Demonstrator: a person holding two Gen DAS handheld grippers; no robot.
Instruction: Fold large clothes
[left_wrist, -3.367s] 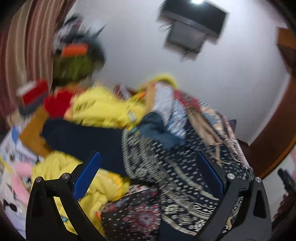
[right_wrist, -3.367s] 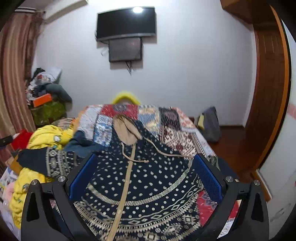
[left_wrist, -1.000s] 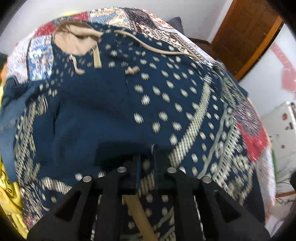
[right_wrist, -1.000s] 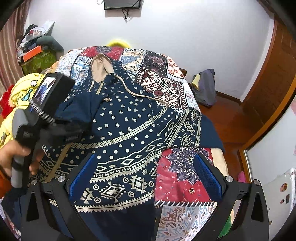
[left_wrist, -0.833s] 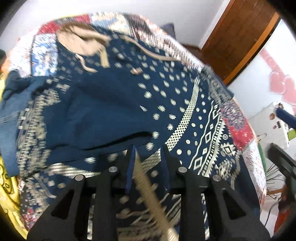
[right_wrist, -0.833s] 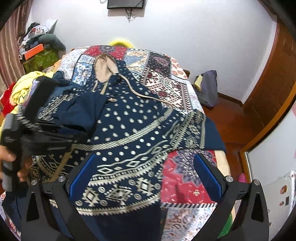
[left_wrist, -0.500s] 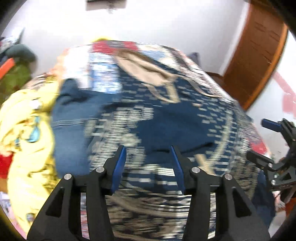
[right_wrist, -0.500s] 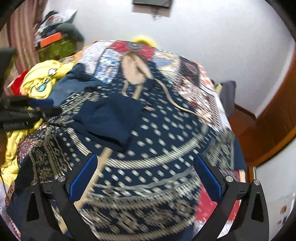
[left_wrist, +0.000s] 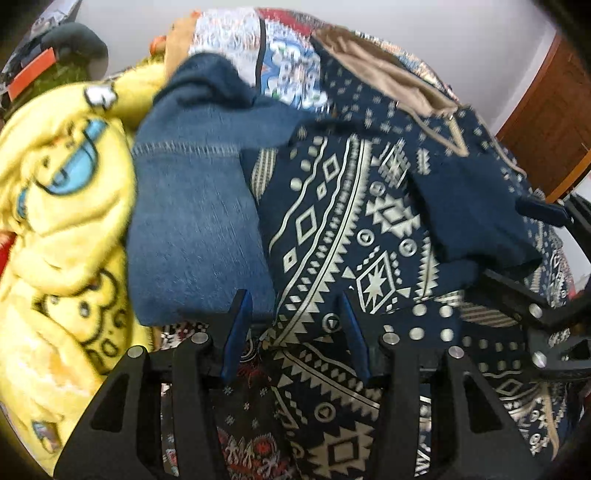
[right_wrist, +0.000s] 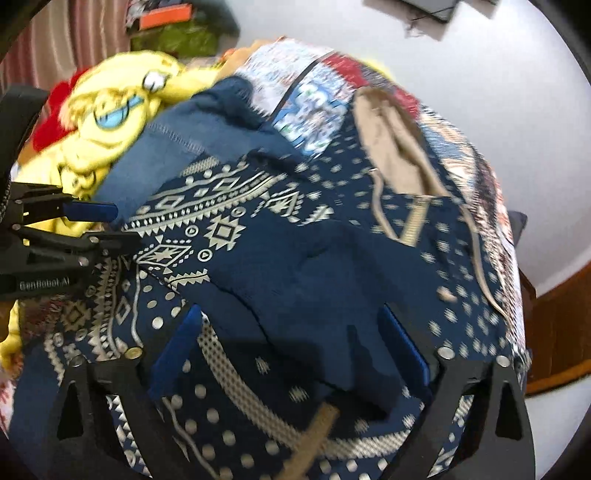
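A large navy hooded garment with cream geometric print and a tan-lined hood (left_wrist: 332, 221) lies spread over a bed covered by a patchwork quilt (left_wrist: 288, 70); its hood points toward the bed's far edge, and one plain navy sleeve (right_wrist: 314, 266) is folded in across the chest. The left claw (left_wrist: 295, 325) hangs over the garment's left edge, its blue-padded jaws partly apart and gripping nothing, with printed fabric showing between them. The right claw (right_wrist: 291, 350), whose jaws have just been narrowing, stands wide over the folded sleeve; whether the pads touch the cloth is hard to make out through the blur. A folded blue denim piece (left_wrist: 192, 221) lies beside the garment, partly under it, with a yellow cartoon-print fleece blanket (left_wrist: 62, 206) beyond, cut off at the frame edge. The bed's near edge is hidden behind the claws.
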